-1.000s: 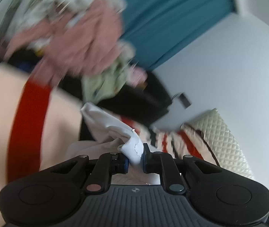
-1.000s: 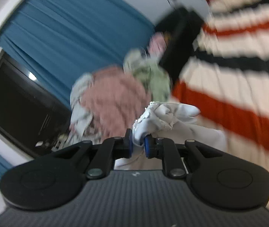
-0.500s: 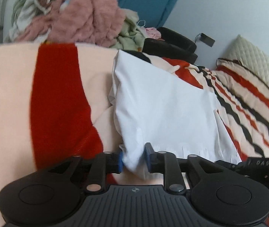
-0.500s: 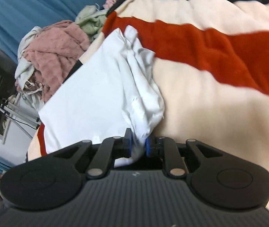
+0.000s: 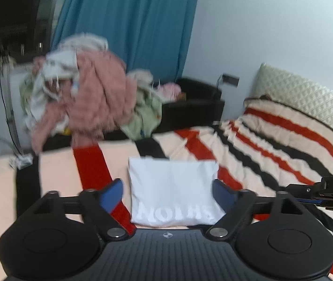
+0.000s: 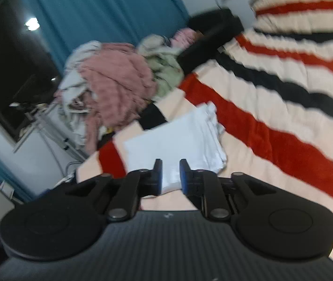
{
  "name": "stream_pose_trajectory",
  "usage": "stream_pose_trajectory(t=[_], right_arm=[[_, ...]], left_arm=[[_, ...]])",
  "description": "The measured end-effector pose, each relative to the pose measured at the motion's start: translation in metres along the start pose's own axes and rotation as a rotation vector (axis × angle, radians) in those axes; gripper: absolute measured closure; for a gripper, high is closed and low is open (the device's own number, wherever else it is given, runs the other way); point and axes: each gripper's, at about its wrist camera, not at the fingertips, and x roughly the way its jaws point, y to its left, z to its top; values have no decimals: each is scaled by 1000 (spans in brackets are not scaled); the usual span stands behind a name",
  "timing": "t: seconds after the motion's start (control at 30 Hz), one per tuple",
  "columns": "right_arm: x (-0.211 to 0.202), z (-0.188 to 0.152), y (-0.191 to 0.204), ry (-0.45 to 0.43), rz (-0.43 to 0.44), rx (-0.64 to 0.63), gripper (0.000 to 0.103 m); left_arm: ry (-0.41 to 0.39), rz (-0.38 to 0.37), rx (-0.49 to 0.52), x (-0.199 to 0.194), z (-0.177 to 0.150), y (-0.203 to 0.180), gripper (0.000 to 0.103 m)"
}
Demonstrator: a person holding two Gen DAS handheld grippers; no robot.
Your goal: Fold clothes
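The white shirt [image 5: 173,194] is folded into a neat rectangle and lying flat on the striped blanket [image 5: 260,145], with the messy clothes pile [image 5: 89,98] sitting behind it past the bed's edge. The left gripper [image 5: 167,193] is spreading wide, jaws opening with nothing pinched. The right gripper [image 6: 170,175] is opening too, the shirt's near edge showing in the gap but the pads aren't pressing on it.

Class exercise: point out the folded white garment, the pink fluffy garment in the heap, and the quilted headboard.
folded white garment [image 5: 171,187], left wrist view, on its flat top face.
pink fluffy garment [image 6: 117,79], right wrist view, on its bulky middle.
quilted headboard [image 5: 307,98], left wrist view, on its padded front.
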Motion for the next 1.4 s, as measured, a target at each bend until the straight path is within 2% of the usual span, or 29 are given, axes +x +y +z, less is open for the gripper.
stream_pose_trajectory(t=[0.03, 0.07, 0.1, 0.13, 0.23, 0.37, 0.53, 0.67, 0.87, 1.0, 1.4], right_arm=[[-18, -1, 7, -13, 14, -25, 48], [-35, -3, 15, -28, 25, -54, 33], [-51, -7, 21, -44, 33, -81, 11], [-68, -12, 28, -67, 42, -114, 10], [-108, -30, 40, -118, 66, -204, 10], [-145, -57, 46, -165, 86, -264, 10], [-165, -95, 47, -227, 82, -320, 10], [-163, -124, 47, -254, 83, -340, 10], [-138, -156, 46, -251, 67, -362, 10], [-123, -170, 42, -265, 35, -385, 10], [-111, -178, 40, -249, 7, -387, 10]], left_arm=[[-18, -3, 9, -24, 5, -9, 4], [-39, -3, 18, -46, 7, -16, 0], [-63, -2, 27, -67, 8, -22, 0], [-84, -3, 34, -86, 8, -27, 0], [-136, -10, 46, -139, 1, -41, 0], [-183, 16, 60, -197, -22, -53, 0], [-196, 52, 37, -238, -56, -54, 0], [-220, 83, 15, -262, -84, -51, 0], [-204, 123, -10, -257, -121, -35, 0], [-177, 154, -12, -241, -135, -26, 0], [-168, 176, 56, -220, -140, -31, 0]])
